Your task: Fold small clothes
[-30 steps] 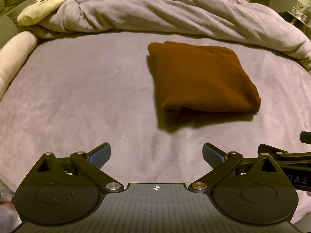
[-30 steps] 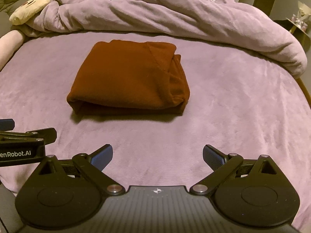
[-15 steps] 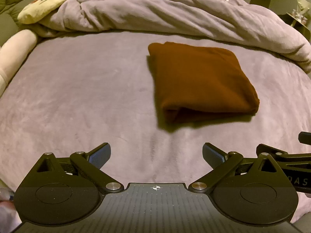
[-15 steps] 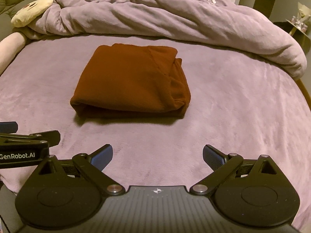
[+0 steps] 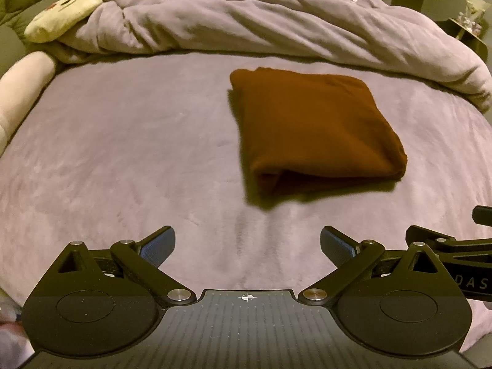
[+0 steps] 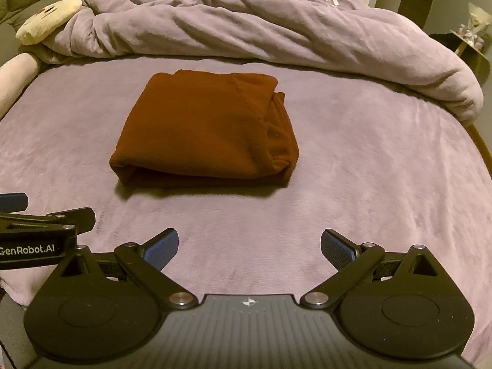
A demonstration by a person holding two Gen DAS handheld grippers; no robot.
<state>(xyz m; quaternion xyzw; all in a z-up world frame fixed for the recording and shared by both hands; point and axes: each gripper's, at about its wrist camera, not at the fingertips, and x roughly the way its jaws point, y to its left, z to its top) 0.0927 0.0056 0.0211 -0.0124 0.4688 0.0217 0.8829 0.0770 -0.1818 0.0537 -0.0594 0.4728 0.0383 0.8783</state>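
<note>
Left gripper: held low over the near part of the bed, fingers spread wide, nothing between them; blue-padded fingertips clear of the cloth.
Right gripper: held alongside the left one, likewise spread wide and empty; its edge showed at the right border of the left wrist view.
Bed cover: mauve plush, lying flat beneath both grippers, bare in the near zone.
Brown garment: folded into a compact rectangular bundle, resting flat on the bed cover at mid-bed, well apart from both grippers. From the left wrist view it lay right of centre; from the right wrist view, left of centre. Layered edges showed along its near side and its right side.
Duvet: same mauve colour, bunched in a long heap across the far side of the bed, behind the garment and not touching it.
Plush toy: cream-coloured, at the far left, partly tucked under the duvet.
</note>
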